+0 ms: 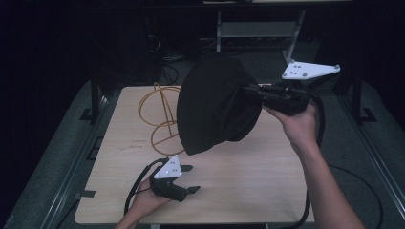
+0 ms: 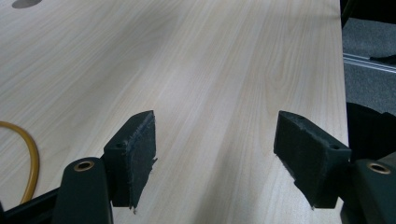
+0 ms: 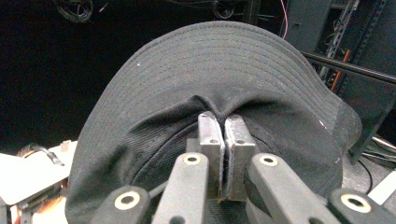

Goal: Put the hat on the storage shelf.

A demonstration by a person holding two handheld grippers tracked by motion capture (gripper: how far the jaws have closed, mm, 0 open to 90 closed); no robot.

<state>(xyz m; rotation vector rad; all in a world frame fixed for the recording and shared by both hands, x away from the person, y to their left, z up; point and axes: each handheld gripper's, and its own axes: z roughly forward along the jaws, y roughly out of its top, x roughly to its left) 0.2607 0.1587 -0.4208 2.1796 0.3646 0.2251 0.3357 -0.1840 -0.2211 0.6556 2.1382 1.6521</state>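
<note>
Right claw pinches black hat aloft | left claw open, empty, near table edge

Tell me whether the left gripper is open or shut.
Open: the left gripper has its pads apart, with bare table between them.

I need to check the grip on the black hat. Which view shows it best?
The right gripper view: the right gripper pinches the black hat fabric up close. The high view shows the hat hanging whole; the left gripper view shows a dark edge, possibly it.

matt black stitched cloth hat, pale smooth wood-grain table, glossy yellow wire stand
</note>
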